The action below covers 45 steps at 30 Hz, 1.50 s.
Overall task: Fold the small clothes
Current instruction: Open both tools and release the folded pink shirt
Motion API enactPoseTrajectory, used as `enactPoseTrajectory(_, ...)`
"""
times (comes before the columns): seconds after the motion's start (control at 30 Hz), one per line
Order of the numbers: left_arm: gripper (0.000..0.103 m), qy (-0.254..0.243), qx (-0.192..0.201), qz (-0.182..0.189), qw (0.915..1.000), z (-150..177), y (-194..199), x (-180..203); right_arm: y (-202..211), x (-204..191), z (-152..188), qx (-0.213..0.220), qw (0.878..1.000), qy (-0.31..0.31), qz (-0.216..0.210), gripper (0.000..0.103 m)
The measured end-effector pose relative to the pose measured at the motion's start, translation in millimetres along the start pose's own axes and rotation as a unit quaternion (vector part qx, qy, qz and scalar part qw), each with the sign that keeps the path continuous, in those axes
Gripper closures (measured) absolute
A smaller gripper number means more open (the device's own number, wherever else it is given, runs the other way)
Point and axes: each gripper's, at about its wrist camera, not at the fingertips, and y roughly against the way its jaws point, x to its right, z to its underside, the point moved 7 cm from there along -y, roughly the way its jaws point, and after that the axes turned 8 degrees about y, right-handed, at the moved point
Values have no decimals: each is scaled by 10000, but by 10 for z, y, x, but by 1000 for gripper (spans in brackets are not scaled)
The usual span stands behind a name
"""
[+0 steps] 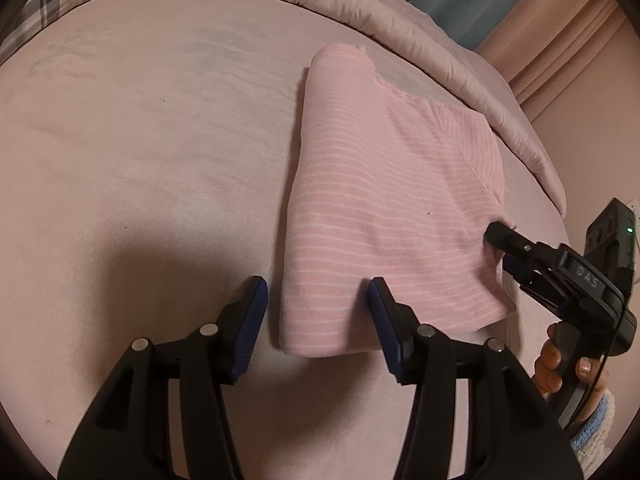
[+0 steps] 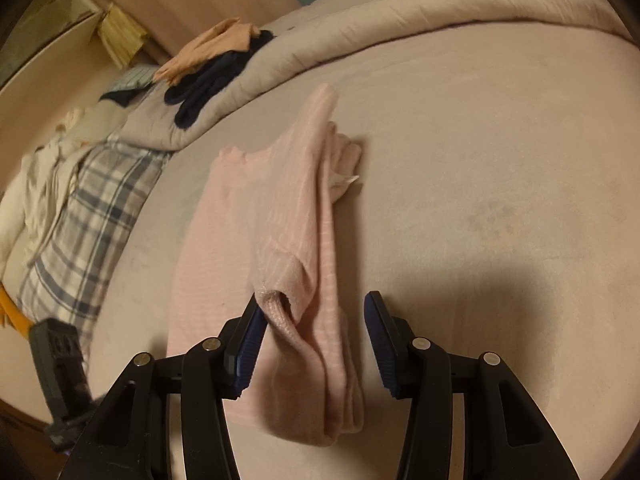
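A pink striped garment [image 1: 384, 208] lies folded lengthwise on the pink bed sheet [image 1: 140, 160]. My left gripper [image 1: 318, 312] is open, its fingers on either side of the garment's near left corner. My right gripper [image 1: 496, 240] reaches in from the right at the garment's right edge. In the right wrist view the garment [image 2: 280, 240] runs away from me, and my right gripper [image 2: 314, 320] is open with a raised fold of cloth between its fingers, against the left pad [image 2: 252, 344].
A rolled pink quilt [image 1: 400, 28] lines the far side of the bed. A plaid pillow [image 2: 88, 216] and a pile of dark and peach clothes [image 2: 216, 64] lie at the left. A hand holds the right gripper's handle [image 1: 568, 356].
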Motion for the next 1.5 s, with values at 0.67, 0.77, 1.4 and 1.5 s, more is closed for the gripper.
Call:
enactPoseTrajectory(0.67,41,-138,19,-198,9997,46,-1,43,-10,-10,-53,143,9997,80,191,44)
enactPoseTrajectory(0.77,41,-132,23,-217,9997,51,-7,48,-76,10,-64,97,9996,72,274,44)
enactPoseTrajectory(1.4,36,-186,51,-212,9996,79,-42,80,10,-10,95,-111,9978,406,511,44)
enactPoseTrajectory(1.5,34,-209,60,-223,9995,78,-51,93,4,-61,210,-283,9950,746,595,43)
